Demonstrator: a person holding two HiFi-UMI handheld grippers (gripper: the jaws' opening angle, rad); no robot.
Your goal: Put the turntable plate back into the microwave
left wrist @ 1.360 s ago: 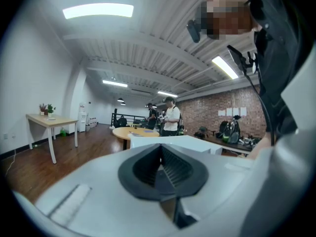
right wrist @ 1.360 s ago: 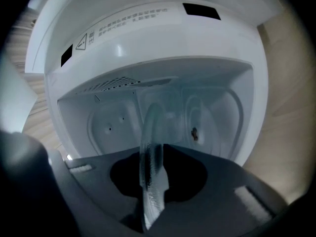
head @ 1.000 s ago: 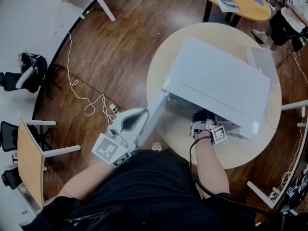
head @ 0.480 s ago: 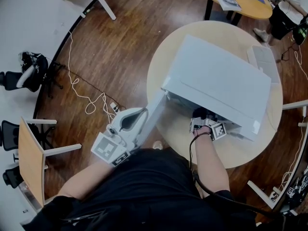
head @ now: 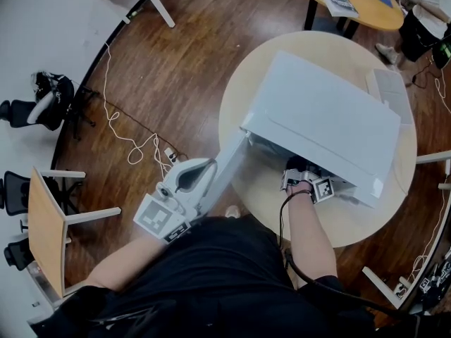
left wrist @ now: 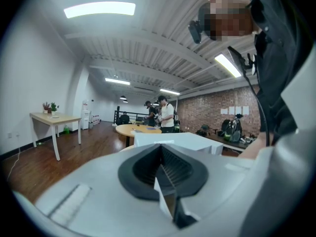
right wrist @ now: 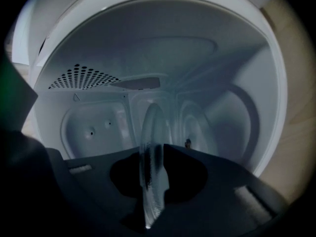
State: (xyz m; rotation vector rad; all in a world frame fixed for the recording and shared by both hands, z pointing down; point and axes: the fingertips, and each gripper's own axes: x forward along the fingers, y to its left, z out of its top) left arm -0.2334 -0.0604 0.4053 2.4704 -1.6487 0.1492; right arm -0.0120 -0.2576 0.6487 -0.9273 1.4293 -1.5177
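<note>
Fingers, left gripper view: black pads of the left gripper are closed on a thin white edge, which is the door seen end-on.
Beyond the jaws, same view: white top of the microwave; two people stand far back by a round wooden table.
Fingers, right gripper view: dark pads of the right gripper are clamped on the rim of the turntable plate.
Plate, same view: clear glass, edge-on in line with the jaw gap, reaching forward into the cavity. Whether it touches the cavity floor cannot be told.
Cavity, same view: pale walls all round, a patch of vent holes at upper left.
Head view, microwave: sits on the round table, toward its right side, front facing the near edge.
Head view, door: swung open, sticking out past the table's near-left edge, left gripper on its outer end.
Head view, right gripper: at the cavity mouth by the near edge, tips inside and hidden; its marker cube is just outside.
Head view, plate: not visible.
</note>
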